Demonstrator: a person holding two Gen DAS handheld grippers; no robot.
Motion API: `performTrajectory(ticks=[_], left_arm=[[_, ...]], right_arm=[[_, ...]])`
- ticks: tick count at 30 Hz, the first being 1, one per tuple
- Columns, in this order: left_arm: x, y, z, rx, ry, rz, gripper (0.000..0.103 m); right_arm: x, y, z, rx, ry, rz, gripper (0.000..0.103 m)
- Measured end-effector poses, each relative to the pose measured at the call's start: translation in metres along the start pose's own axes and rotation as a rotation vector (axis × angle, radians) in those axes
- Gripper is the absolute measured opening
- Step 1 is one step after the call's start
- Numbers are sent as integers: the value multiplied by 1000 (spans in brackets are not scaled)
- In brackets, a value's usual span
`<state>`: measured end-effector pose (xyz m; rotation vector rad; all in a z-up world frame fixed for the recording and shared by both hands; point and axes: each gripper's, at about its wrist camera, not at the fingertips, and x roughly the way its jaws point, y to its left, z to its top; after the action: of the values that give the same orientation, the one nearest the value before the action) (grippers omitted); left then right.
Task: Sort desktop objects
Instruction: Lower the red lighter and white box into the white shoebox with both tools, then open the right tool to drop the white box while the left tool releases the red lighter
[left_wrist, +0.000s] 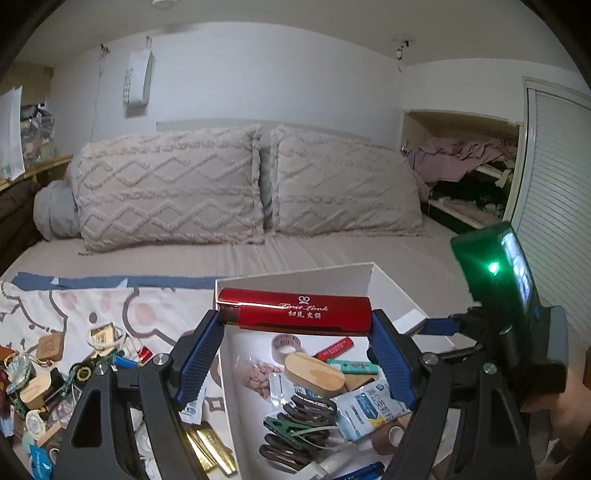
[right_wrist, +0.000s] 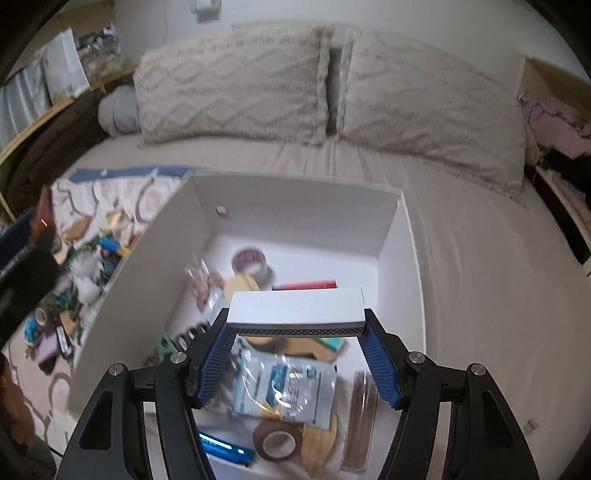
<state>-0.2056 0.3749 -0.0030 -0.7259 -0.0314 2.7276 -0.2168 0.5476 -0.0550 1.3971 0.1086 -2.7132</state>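
Note:
My left gripper is shut on a long red box with white lettering, held by its ends above the white cardboard box. My right gripper is shut on a white matchbox-like box with a dark striking strip, held over the same white box. Inside the box lie tape rolls, sachets, a wooden oval case, clips and a blue pen.
A pile of small objects lies on a patterned cloth left of the box, all on a bed with two pillows. The right gripper's body with a green light stands at the right.

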Motion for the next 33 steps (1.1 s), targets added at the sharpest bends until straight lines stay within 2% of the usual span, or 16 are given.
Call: performTrajectory(ticks=[5, 10, 15, 21, 25, 27, 29, 30, 33], left_arm=[[10, -2, -2, 13, 48, 9, 80], [21, -4, -5, 22, 119, 6, 80], [23, -4, -3, 27, 212, 21, 80], [18, -4, 7, 90, 247, 79, 80], [21, -6, 3, 121, 270, 81, 80], [26, -8, 1, 113, 280, 68, 80], [32, -10, -1, 95, 294, 53, 80], [36, -12, -1, 88, 304, 50, 80], [47, -17, 0, 83, 336, 43, 80]], right_arm=[[20, -4, -9, 1, 116, 5, 68], [30, -6, -15, -10, 172, 13, 68], [28, -5, -14, -1, 177, 43, 68], [32, -13, -12, 34, 145, 82, 68], [32, -21, -12, 61, 128, 80, 68], [32, -23, -14, 65, 126, 103, 71], [30, -19, -15, 43, 133, 115, 84], [31, -18, -15, 35, 140, 115, 86], [32, -11, -17, 16, 152, 106, 87]])
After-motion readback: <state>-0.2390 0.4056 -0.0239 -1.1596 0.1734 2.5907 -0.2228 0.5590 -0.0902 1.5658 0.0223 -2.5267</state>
